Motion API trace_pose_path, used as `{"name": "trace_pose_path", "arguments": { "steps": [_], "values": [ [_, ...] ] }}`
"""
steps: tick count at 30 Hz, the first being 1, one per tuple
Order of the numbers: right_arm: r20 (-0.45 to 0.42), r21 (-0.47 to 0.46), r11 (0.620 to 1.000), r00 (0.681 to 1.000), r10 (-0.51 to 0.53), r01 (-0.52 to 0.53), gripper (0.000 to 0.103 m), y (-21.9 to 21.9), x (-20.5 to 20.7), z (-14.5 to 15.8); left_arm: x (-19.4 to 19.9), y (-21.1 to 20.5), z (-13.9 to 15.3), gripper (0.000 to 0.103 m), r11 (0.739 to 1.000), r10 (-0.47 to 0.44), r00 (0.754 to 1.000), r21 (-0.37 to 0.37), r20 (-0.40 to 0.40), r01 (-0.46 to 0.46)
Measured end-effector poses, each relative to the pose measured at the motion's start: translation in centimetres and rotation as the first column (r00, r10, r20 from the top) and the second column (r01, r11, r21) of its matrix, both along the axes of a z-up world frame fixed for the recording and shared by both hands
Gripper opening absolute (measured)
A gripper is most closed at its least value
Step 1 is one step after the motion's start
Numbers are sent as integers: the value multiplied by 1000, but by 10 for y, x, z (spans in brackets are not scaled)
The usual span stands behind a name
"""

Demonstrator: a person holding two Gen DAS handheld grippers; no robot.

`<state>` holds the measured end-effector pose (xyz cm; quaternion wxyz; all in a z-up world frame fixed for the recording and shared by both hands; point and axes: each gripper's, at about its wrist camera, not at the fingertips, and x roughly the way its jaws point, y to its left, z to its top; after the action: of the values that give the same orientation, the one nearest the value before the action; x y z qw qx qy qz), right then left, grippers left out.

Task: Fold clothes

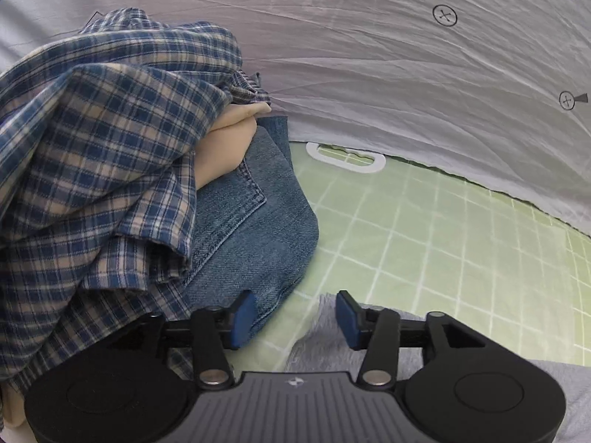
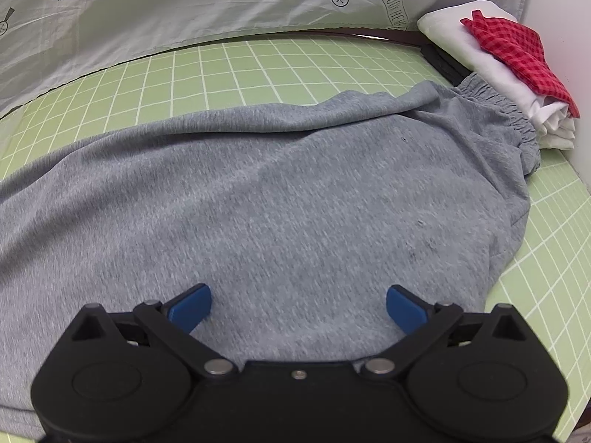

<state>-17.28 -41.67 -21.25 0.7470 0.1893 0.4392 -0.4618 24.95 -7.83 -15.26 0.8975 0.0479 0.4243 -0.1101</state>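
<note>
Grey sweatpants (image 2: 280, 199), soft heathered knit, spread flat across the middle of the right wrist view over a pale green gridded mat (image 2: 229, 70); gathered elastic waistband (image 2: 502, 110) bunched at the right, one long fold ridged along the upper edge. Fuzzy grey edge of the same knit (image 1: 325, 332) at the bottom centre of the left wrist view. Right gripper (image 2: 298, 308) low in its frame, blue pads spread wide, nothing pinched, grey cloth just below. Left gripper (image 1: 295, 319) parted to a middling gap, empty, over the mat (image 1: 424, 243) and the cloth edge. Left of that frame: heaped blue-and-tan plaid shirt (image 1: 96, 155), crumpled and soft, over folded blue denim jeans (image 1: 251, 236) with a stitched pocket, cream fabric (image 1: 225, 151) wedged between. Upper right of the right wrist view: folded white cloth (image 2: 495, 74) topped by red checked fabric (image 2: 517, 51). Wrinkled thin printed sheet (image 1: 369, 55) across the top of both frames.
</note>
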Motion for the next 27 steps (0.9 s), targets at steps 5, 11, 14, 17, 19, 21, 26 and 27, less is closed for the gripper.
{"name": "trace_pose_path", "arguments": {
  "steps": [5,11,14,17,19,21,26,27],
  "values": [
    [2,-38,999,999,35,-34,102,7,-7,6,-47,20,-2,72,999,-40,998,-11,-55,40],
    [75,-109,993,997,-28,36,99,10,-41,25,-111,42,-18,72,999,-45,986,-23,-163,42],
    [128,-95,990,987,-95,107,88,4,-66,24,-132,43,-25,72,999,-47,979,-19,-199,44],
    [170,-57,987,975,-141,153,75,-2,-86,17,-147,41,-28,72,999,-47,975,-13,-216,45],
    [183,-34,982,967,-178,187,71,-8,-95,11,-151,40,-29,72,999,-32,973,-28,-228,26],
    [196,-17,975,957,-213,221,70,-14,-105,8,-152,44,-30,72,998,-3,969,-55,-247,-11],
    [230,57,962,934,-272,266,58,-31,-119,-2,-155,55,-34,73,987,69,958,-122,-279,-107],
    [233,74,963,934,-271,261,51,-33,-120,-4,-155,57,-34,74,984,81,956,-127,-283,-121]
  ]
}}
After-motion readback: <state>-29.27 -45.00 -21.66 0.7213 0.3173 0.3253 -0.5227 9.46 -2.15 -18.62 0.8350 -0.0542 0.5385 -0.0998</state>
